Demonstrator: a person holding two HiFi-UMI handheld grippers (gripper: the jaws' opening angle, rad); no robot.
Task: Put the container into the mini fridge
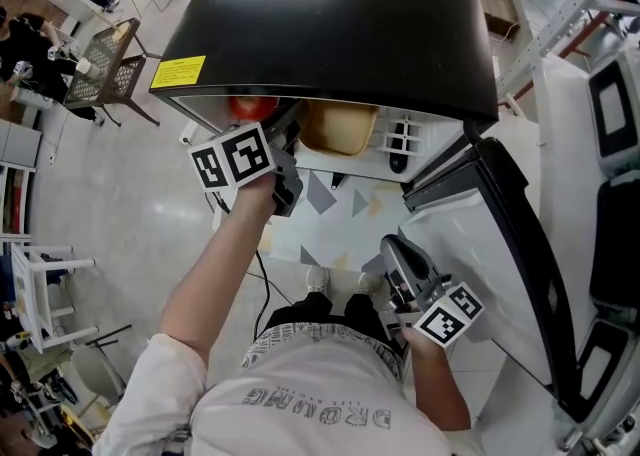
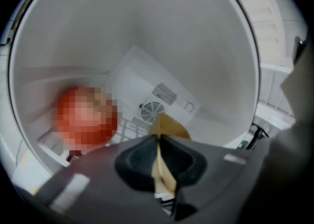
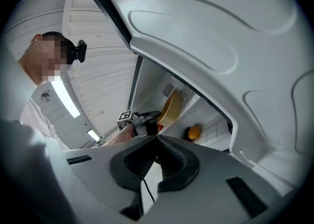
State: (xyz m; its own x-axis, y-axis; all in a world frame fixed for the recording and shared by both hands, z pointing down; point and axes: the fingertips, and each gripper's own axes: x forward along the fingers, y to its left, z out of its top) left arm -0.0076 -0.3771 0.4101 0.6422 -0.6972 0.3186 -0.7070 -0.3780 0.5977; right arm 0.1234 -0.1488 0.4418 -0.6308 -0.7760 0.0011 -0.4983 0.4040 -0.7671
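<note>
In the head view, your left gripper (image 1: 295,144) holds the tan container (image 1: 340,127) in the mouth of the mini fridge (image 1: 330,24), with a red item (image 1: 252,104) at its 9 o'clock. In the left gripper view, the jaws pinch the container's rim. In the right gripper view, your right gripper (image 3: 157,142) is closed on nothing, and the fridge door (image 3: 221,46) is at 1 o'clock.

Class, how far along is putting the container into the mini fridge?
Done: the mini fridge has its door open. In hand: the left claw is shut on the rim of the tan container, holding it tilted at the opening. Left: set it down inside and release. The right claw is shut, empty.
</note>
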